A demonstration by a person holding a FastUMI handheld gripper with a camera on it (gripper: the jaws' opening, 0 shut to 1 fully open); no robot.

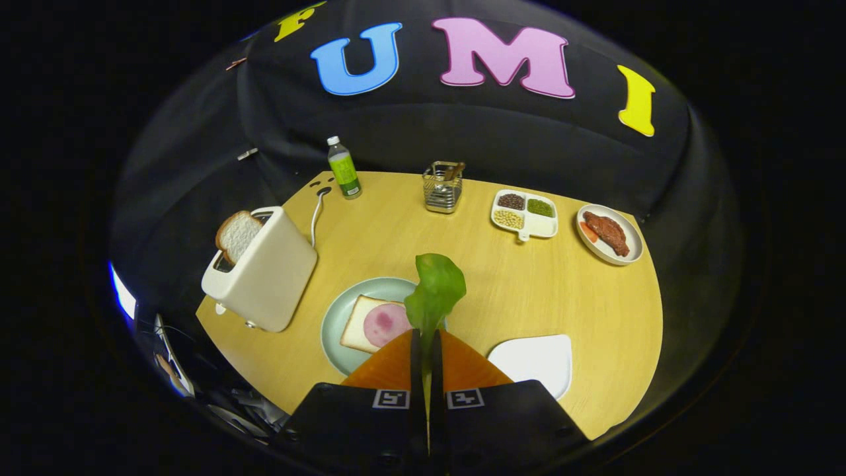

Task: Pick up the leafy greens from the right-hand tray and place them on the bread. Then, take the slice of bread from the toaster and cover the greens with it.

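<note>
Two fingers of my hand-held gripper (426,344) pinch the greens (435,291) over the plate (337,317) rim; bare desk (529,284) at two o'clock, toaster (264,271) at ten.

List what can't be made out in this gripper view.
- Near edge of the white tray: covered by the tongs, shut on the lettuce leaf.
- Part of the bread on the plate: behind tongs and leaf.
- Lower half of the toaster's slice: inside the slot.
- Contents of the wire holder: too small.
</note>
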